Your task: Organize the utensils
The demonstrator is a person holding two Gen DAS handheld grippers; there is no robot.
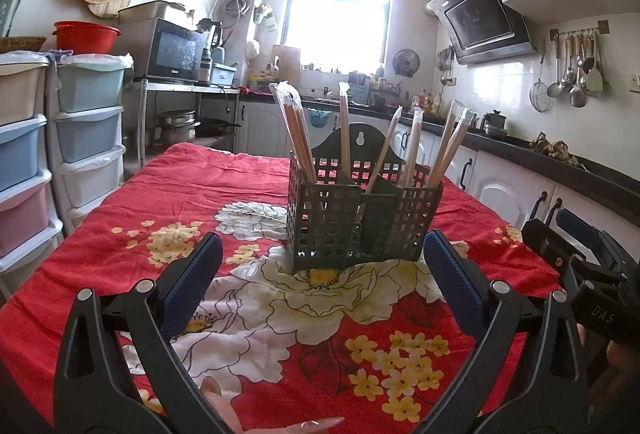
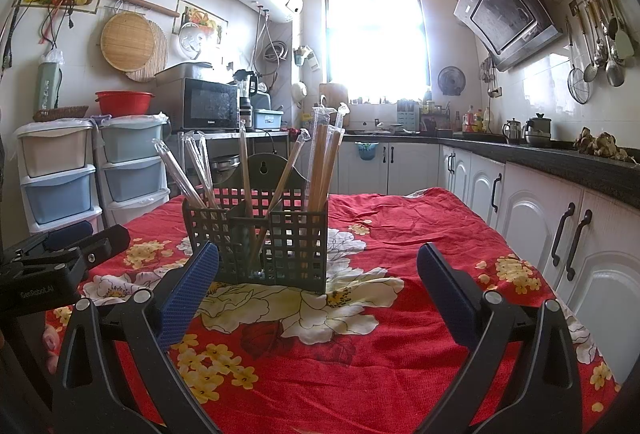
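A dark green lattice utensil caddy (image 1: 326,230) (image 2: 296,250) stands upright on the red floral tablecloth (image 1: 200,189) (image 2: 400,234). Several wrapped pairs of wooden chopsticks (image 1: 298,137) (image 2: 322,165) stand in its compartments, leaning outward. My left gripper (image 1: 322,276) is open and empty, just in front of the caddy. My right gripper (image 2: 318,288) is open and empty, with the caddy ahead and slightly left. Each gripper shows at the edge of the other's view, the right one in the left wrist view (image 1: 580,258) and the left one in the right wrist view (image 2: 68,246).
Plastic drawer towers (image 1: 84,137) (image 2: 60,173) stand left of the table. White cabinets under a dark counter (image 1: 560,161) (image 2: 560,161) run along the right. A microwave (image 2: 208,105) sits at the back left.
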